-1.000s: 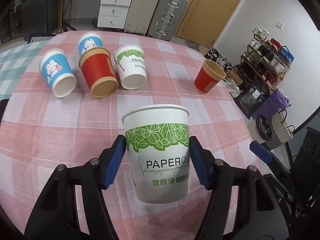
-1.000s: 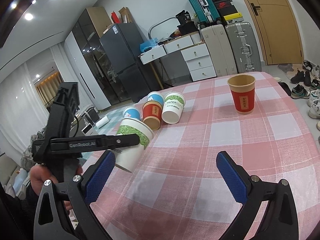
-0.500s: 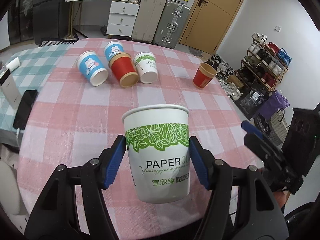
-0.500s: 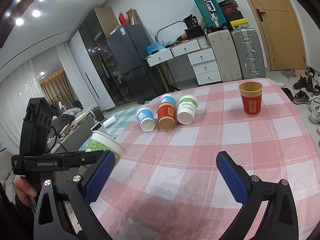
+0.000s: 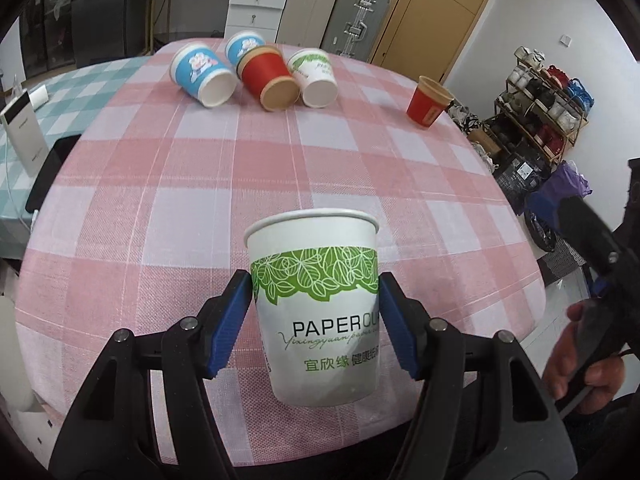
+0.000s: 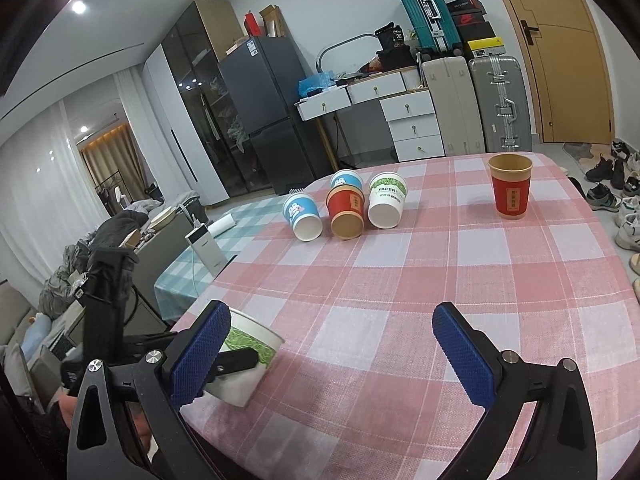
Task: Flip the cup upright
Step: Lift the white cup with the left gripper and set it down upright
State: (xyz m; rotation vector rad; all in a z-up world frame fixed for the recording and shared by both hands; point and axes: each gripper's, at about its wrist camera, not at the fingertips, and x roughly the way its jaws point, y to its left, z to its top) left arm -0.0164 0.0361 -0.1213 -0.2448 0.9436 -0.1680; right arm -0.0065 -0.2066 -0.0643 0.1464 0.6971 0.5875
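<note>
A white paper cup with a green leaf band (image 5: 320, 312) stands rim-up between my left gripper's blue pads, and my left gripper (image 5: 316, 312) is shut on it near the table's front edge. In the right wrist view the same cup (image 6: 248, 364) shows at the table's near left corner, partly hidden behind my own left pad. My right gripper (image 6: 332, 356) hangs open over the pink checked tablecloth (image 6: 400, 288) with nothing between its fingers. In the left wrist view a hand (image 5: 580, 364) holds the right gripper's handle at the right edge.
Several cups lie on their sides at the far end: two blue (image 5: 202, 76), one red (image 5: 270, 78), one white and green (image 5: 314, 78). A red cup (image 5: 428, 102) stands upright at the far right. A white power bank (image 6: 204, 250) stands on the teal-checked table to the left.
My left gripper has pulled back with the cup toward the near edge of the table and come lower. My right gripper has drawn back too and stays open.
</note>
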